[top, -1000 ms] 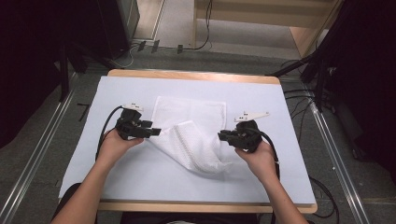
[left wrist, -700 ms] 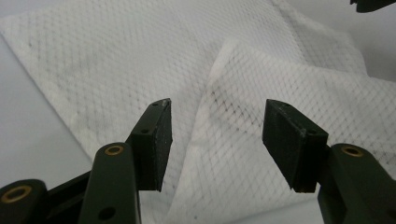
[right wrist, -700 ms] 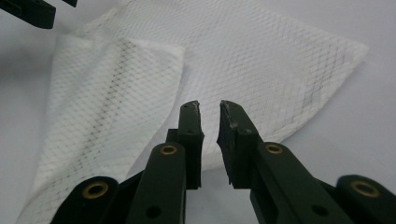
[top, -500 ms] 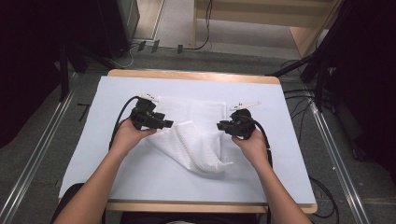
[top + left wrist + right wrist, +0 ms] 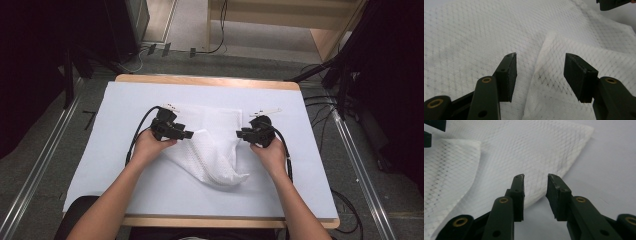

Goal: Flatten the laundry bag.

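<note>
The cloth (image 5: 212, 145) between your grippers looks light and limp, so pinch its folded edge lying between the left gripper (image 5: 539, 72)'s spread jaws; the right gripper (image 5: 535, 192)'s jaws, just opening, hold nothing.

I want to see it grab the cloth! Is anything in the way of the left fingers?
No, nothing visible is in the way. The left gripper is open right over the cloth, and a folded edge lies just below the gap between its fingers.
</note>
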The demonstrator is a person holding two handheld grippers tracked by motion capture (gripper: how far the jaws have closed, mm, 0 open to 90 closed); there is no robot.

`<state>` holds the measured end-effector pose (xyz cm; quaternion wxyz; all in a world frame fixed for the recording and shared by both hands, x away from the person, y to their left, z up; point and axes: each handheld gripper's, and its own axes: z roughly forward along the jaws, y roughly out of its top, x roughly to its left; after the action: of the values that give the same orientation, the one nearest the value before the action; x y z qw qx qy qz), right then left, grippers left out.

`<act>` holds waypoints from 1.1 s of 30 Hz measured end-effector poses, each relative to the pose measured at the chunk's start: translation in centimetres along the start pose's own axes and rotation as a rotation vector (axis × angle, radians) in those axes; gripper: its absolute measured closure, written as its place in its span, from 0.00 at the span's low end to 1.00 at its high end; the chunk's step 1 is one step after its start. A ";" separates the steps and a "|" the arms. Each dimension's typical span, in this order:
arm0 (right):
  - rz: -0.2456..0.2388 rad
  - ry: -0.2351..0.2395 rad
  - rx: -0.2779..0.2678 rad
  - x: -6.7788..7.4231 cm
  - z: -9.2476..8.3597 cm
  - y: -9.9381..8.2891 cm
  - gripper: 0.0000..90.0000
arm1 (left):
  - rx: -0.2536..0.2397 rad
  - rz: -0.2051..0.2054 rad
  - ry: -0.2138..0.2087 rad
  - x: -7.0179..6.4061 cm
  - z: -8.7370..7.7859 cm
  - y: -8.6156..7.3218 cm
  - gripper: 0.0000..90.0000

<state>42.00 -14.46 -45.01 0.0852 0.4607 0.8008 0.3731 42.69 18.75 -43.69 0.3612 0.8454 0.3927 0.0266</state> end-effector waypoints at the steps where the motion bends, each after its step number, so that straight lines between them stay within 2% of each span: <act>1: 0.001 -0.012 0.000 -0.1 0.0 -0.2 0.72 | 0.003 0.005 0.004 0.0 0.1 0.0 0.50; 6: 0.033 -0.031 0.016 -1.1 0.6 -1.0 0.63 | 0.008 0.010 0.003 -0.2 0.9 -0.1 0.50; 13: 0.043 -0.027 0.015 -1.0 1.3 -1.3 0.64 | 0.036 0.032 0.006 -0.7 1.8 -0.2 0.53; 15: 0.036 -0.034 0.011 -0.9 1.4 -1.3 0.68 | 0.042 0.027 0.001 -0.6 2.0 -0.3 0.57; 16: 0.032 -0.038 0.013 -0.9 1.4 -1.3 0.70 | 0.042 0.005 0.006 -0.6 2.1 -0.3 0.62; 17: 0.032 -0.038 0.013 -0.9 1.4 -1.3 0.70 | 0.049 -0.001 0.001 -0.5 2.1 -0.4 0.62; 19: 0.033 -0.028 0.017 -0.8 1.4 -1.3 0.75 | 0.053 0.000 -0.004 -0.5 2.2 -0.5 0.73; 25: 0.023 -0.030 0.020 -0.5 1.6 -1.2 0.82 | 0.064 0.000 -0.030 -0.6 2.3 -0.6 0.92; 26: 0.002 -0.052 0.024 -0.3 1.6 -1.2 0.85 | 0.063 -0.004 -0.037 -0.5 2.4 -0.7 0.94; 28: -0.010 -0.061 0.024 -0.2 1.7 -1.2 0.90 | 0.067 -0.006 -0.044 -0.5 2.4 -0.7 0.95; 33: 0.004 -0.062 0.022 -0.5 1.7 -1.2 0.99 | 0.070 -0.009 -0.050 -0.5 2.3 -0.7 0.96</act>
<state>42.30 -14.29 -47.10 0.1040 0.4745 0.8010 0.3498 42.66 17.31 -45.74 0.3411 0.8562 0.3879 -0.0096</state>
